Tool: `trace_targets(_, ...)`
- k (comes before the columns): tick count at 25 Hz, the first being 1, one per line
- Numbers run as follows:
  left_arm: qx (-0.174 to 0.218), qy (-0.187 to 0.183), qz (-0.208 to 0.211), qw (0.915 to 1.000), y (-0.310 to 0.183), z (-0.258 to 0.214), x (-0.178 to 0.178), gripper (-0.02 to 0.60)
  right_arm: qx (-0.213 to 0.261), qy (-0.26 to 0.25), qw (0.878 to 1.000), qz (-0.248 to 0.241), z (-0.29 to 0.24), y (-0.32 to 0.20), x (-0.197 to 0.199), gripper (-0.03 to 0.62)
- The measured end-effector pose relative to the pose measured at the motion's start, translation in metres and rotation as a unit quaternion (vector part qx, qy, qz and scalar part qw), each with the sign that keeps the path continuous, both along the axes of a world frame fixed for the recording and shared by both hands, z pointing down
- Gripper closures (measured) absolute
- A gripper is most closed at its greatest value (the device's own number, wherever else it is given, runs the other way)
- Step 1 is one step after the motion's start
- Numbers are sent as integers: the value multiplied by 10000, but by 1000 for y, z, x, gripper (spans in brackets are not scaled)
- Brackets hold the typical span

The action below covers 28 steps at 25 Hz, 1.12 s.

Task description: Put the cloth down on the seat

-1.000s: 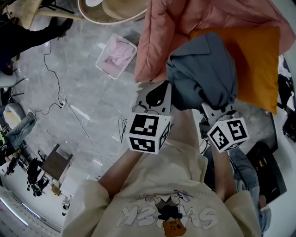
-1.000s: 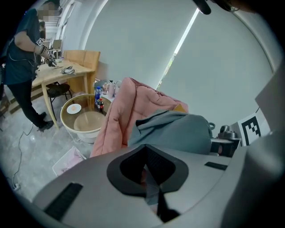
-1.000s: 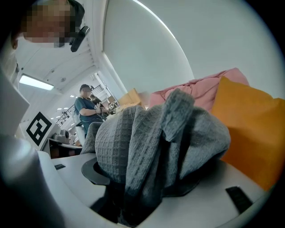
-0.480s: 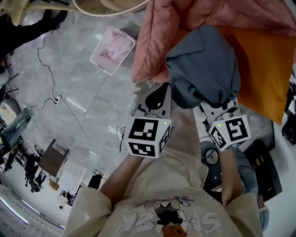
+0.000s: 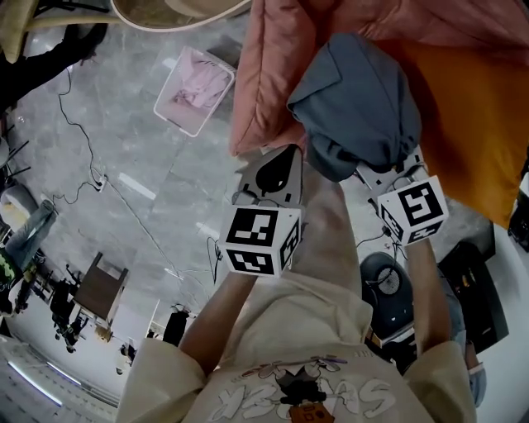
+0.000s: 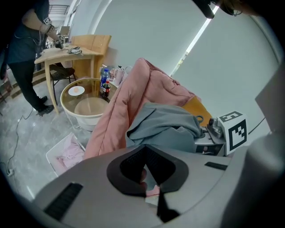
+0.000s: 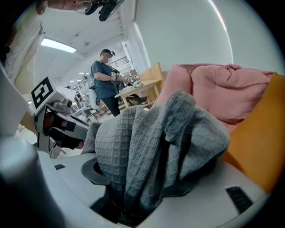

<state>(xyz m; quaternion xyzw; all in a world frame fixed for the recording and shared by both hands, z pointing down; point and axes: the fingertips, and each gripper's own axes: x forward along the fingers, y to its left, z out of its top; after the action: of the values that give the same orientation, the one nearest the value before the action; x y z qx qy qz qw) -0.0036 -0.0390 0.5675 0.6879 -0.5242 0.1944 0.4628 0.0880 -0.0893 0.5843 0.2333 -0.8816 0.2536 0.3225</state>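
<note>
Item: grey cloth (image 5: pixel 359 99), bunched, held up at the quilt's (image 5: pixel 273 74) right edge, where the pink quilt meets an orange cushion (image 5: pixel 471 124). Whether the cloth's underside rests on either cannot be told, and the seat beneath the quilt is wholly covered. Right gripper (image 5: pixel 390 175): jaws clamped on a thick wad of the cloth, which hides the jaw tips and fills most of the right gripper view. Left gripper (image 5: pixel 285 161), at the quilt's lower edge: pads drawn together at the tips, with the cloth's near edge just beyond them. Whether a fold is pinched there cannot be made out. A pink scrap shows through the slit, unidentified. Basket (image 5: pixel 173 81), on the floor left of the quilt: white, with a pale pink item inside. Round table (image 5: pixel 165 12), further left of the quilt: cut off by the frame's top.
</note>
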Motion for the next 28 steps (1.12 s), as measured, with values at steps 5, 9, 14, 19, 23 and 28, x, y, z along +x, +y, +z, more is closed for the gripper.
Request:
trace_targets(5, -71, 22, 64, 10000, -4, 17, 6, 577, -4, 43, 10000, -47, 16, -4, -1, 290)
trace_targets(9, -199, 39, 61, 9998, -11, 34, 13, 577, 9, 96, 9999, -127, 27, -10, -2, 290)
trace_targets(14, -279, 70, 179, 9994, -13, 51, 25, 577, -7, 183, 9996, -196, 44, -12, 0, 290)
trace_targets(19, -470, 178, 299, 9983, -14, 68, 30, 577, -61, 271, 9994, -221, 62, -15, -2, 290)
trace_targets(23, -495, 107, 371, 9980, -18, 77, 27, 577, -105, 350, 9989, -280, 79, -15, -2, 290)
trace_targets(28, -503, 57, 336, 9982, -23, 86, 26, 577, -185, 405, 9985, -321, 103, -20, -5, 290)
